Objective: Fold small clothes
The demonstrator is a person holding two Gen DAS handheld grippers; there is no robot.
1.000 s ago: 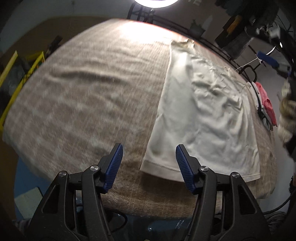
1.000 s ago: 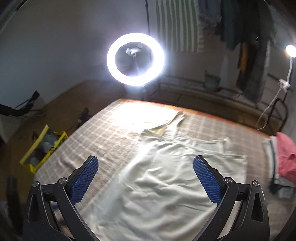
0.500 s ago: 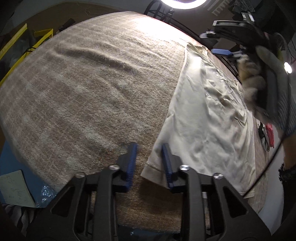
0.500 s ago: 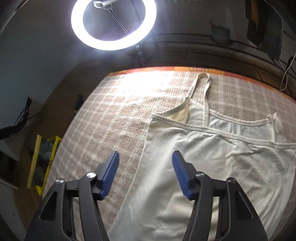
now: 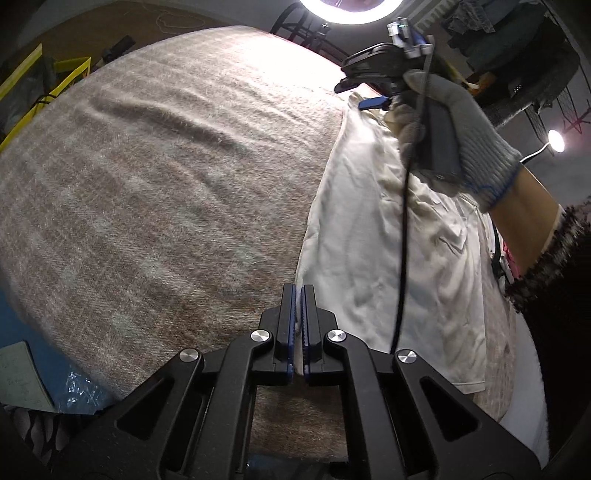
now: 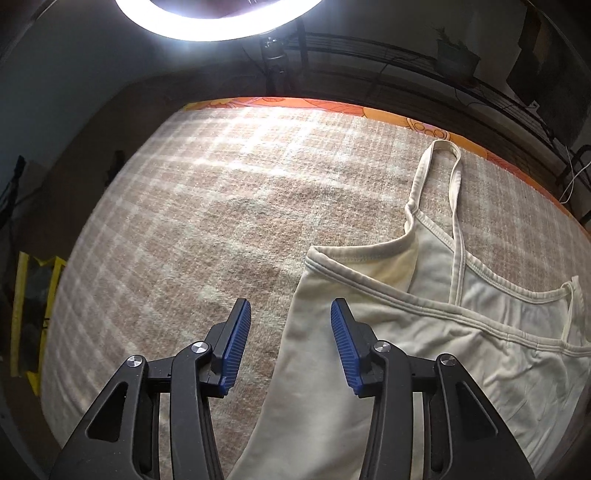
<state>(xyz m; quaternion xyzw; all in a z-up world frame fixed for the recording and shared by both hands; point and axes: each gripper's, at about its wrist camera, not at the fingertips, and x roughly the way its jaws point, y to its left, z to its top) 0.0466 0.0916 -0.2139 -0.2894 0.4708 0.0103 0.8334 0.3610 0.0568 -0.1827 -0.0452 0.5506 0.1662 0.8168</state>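
A cream strappy top [image 5: 373,236] lies flat on the checked blanket [image 5: 166,184]. My left gripper [image 5: 298,295] is shut on the top's near hem corner at its left edge. The right gripper [image 5: 373,101], held in a grey-gloved hand, shows in the left wrist view over the top's far left corner. In the right wrist view the right gripper [image 6: 288,317] is open, its fingers either side of the top's [image 6: 406,350] left edge just below the armpit corner. The shoulder straps [image 6: 443,177] lie stretched toward the far edge.
A bright ring light [image 6: 218,18] stands beyond the far edge. A yellow crate [image 5: 44,85] sits on the floor at the left. An orange patterned sheet edge [image 6: 369,109] borders the blanket. Pink clothes [image 5: 511,266] lie at the right, mostly hidden by the arm.
My left gripper moved onto the hem corner and shut on it. My right gripper came down toward the top's upper left corner and its jaws narrowed but stay open.
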